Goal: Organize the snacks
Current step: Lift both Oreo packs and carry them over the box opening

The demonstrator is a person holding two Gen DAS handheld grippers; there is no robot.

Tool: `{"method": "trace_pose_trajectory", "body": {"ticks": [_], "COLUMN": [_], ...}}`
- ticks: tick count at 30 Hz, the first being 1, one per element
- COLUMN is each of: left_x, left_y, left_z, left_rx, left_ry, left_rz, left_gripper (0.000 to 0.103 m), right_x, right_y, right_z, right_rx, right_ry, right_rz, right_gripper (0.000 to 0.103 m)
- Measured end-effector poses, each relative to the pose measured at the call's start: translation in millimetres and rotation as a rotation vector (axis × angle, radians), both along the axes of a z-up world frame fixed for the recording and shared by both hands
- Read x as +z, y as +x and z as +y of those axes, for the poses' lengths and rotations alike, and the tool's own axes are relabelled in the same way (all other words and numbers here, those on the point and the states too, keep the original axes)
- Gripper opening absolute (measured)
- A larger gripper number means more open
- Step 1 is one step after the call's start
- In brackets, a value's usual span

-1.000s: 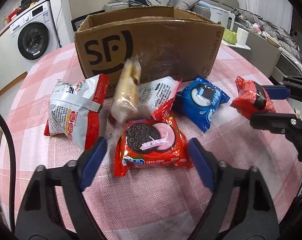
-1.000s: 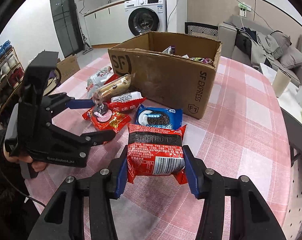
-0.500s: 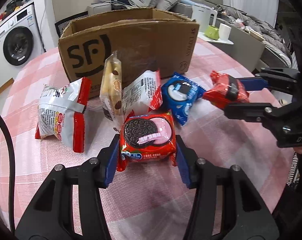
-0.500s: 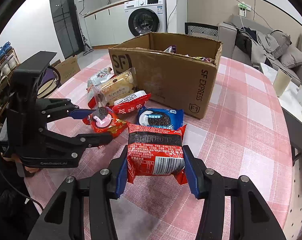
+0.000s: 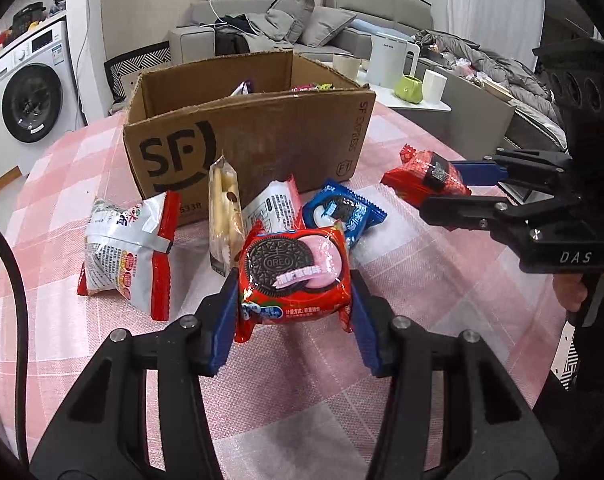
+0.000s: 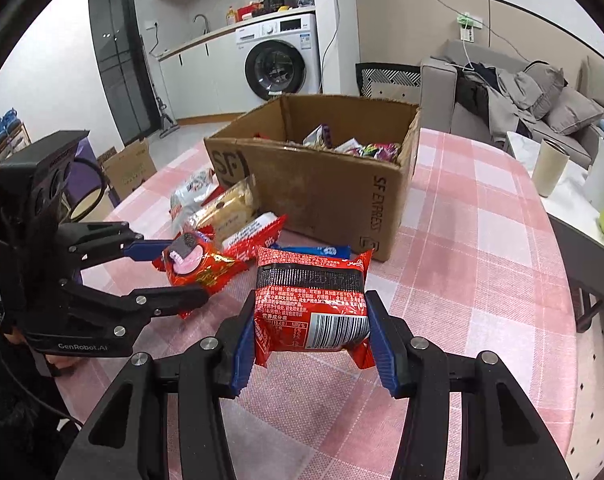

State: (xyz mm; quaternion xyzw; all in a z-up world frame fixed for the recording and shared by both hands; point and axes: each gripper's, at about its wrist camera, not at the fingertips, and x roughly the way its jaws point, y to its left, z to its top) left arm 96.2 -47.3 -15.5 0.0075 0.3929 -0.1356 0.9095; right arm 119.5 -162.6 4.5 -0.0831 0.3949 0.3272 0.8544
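Left gripper [image 5: 293,304] clamped on a red Oreo pack [image 5: 295,276], blue pads [image 5: 226,320] pressed to both short ends. Pack held above the pink checked tablecloth [image 5: 422,320], long axis running pad to pad, printed face tilted up twd the camera – black cookie at left, pink cream patch at right. Glossy crinkled plastic, pillow-shaped w/ crimped ends.

Right gripper [image 6: 312,316] closed on a red snack pack [image 6: 312,300], pads [image 6: 382,344] squeezing its two sides. Back of pack facing camera: barcode low right, black band across upper part, small white print between. Long axis roughly upright in view, top seam pointing away twd the cardboard box [image 6: 330,196]. Puffy foil pillow shape – also held off the cloth.

Box brown corrugated, open-topped, "SF" printed on one side, mixed wrappers inside. Standing at table centre, beyond both packs.

Loose on cloth in front of box: blue Oreo pack [image 5: 342,212] lying flat; white-and-red bag [image 5: 129,248] at left; clear-wrapped wafer pack [image 5: 223,208] standing on end, leaning by the box wall; white-and-red pouch [image 5: 275,208] between wafer and blue pack.

Background: white washing machine [image 6: 279,60], grey sofa [image 6: 522,92] w/ cushions and clothes.
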Motion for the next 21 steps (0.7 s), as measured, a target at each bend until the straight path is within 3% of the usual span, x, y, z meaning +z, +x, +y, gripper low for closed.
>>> {"method": "trace_pose_trajectory", "body": {"ticks": [21], "left_x": [34], "left_y": [-25], "left_z": [36], "left_rx": [0.094], "left_ry": [-0.030], "left_rz": [-0.089], "left_gripper": [0.048], "right_x": [14], "right_y": [-2], "right_z": [-8], "right_rx": [-0.046], "right_ry": [0.089], "right_rz": [-0.051], "right_gripper": [0.050]}}
